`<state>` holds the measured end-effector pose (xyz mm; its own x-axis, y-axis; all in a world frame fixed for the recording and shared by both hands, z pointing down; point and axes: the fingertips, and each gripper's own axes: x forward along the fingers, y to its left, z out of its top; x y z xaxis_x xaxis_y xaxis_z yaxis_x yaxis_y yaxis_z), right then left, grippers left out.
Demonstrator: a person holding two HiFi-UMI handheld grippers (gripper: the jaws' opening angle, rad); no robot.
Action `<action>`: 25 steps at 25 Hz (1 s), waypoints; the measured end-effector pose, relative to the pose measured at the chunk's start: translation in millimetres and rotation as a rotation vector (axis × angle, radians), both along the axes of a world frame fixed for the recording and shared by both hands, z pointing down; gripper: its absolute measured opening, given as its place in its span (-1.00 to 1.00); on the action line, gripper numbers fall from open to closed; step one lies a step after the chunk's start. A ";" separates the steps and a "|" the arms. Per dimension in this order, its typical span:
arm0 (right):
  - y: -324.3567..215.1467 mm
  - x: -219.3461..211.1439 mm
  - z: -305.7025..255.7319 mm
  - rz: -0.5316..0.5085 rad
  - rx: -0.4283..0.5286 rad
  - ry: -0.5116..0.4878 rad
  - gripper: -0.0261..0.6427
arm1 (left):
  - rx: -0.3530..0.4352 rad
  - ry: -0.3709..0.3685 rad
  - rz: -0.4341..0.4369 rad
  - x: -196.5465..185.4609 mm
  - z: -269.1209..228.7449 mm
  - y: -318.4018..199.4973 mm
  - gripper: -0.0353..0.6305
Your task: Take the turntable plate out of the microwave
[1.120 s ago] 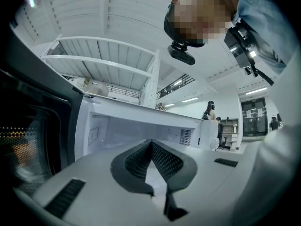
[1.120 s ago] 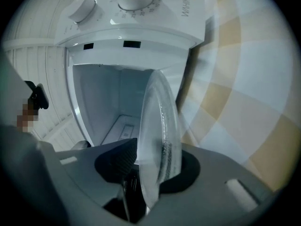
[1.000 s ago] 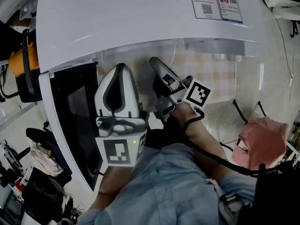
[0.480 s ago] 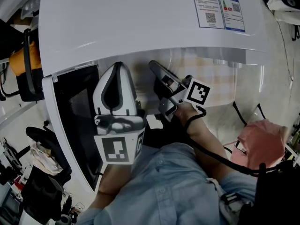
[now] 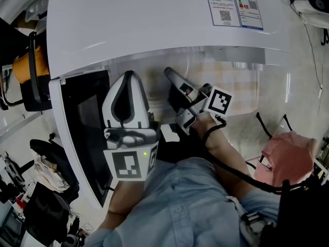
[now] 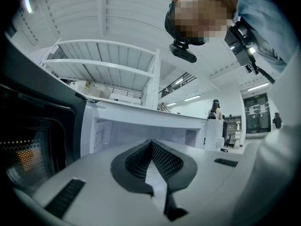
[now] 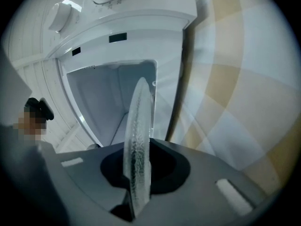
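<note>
The glass turntable plate (image 7: 138, 140) is sitting edge-on at the mouth of the open microwave (image 5: 154, 19). The right gripper (image 5: 170, 73) has just been closing, and its fingers are now pinching the plate's rim. The left gripper (image 5: 128, 77) is hovering just beside it by the open door (image 5: 77, 122), fingers clenched on nothing. A checked counter (image 7: 235, 102) is showing underneath.

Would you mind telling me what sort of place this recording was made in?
Probably a large workshop or lab hall, not a home kitchen: the white microwave stands on a checked tablecloth, but behind it rise a high ribbed ceiling and a railed mezzanine.
</note>
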<state>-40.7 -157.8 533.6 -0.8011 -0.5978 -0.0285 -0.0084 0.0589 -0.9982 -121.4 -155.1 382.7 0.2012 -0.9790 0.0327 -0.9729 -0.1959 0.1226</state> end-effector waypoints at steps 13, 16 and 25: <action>17.4 11.2 -18.8 0.013 0.009 -0.020 -0.84 | -0.007 -0.003 0.000 4.3 -12.4 18.8 -0.87; 26.5 13.9 -24.4 0.013 0.003 -0.017 -0.84 | -0.007 -0.004 -0.002 4.9 -18.9 26.5 -0.87; 56.6 22.3 -58.0 0.007 -0.012 -0.008 -0.84 | -0.006 -0.004 -0.009 7.4 -53.5 50.1 -0.87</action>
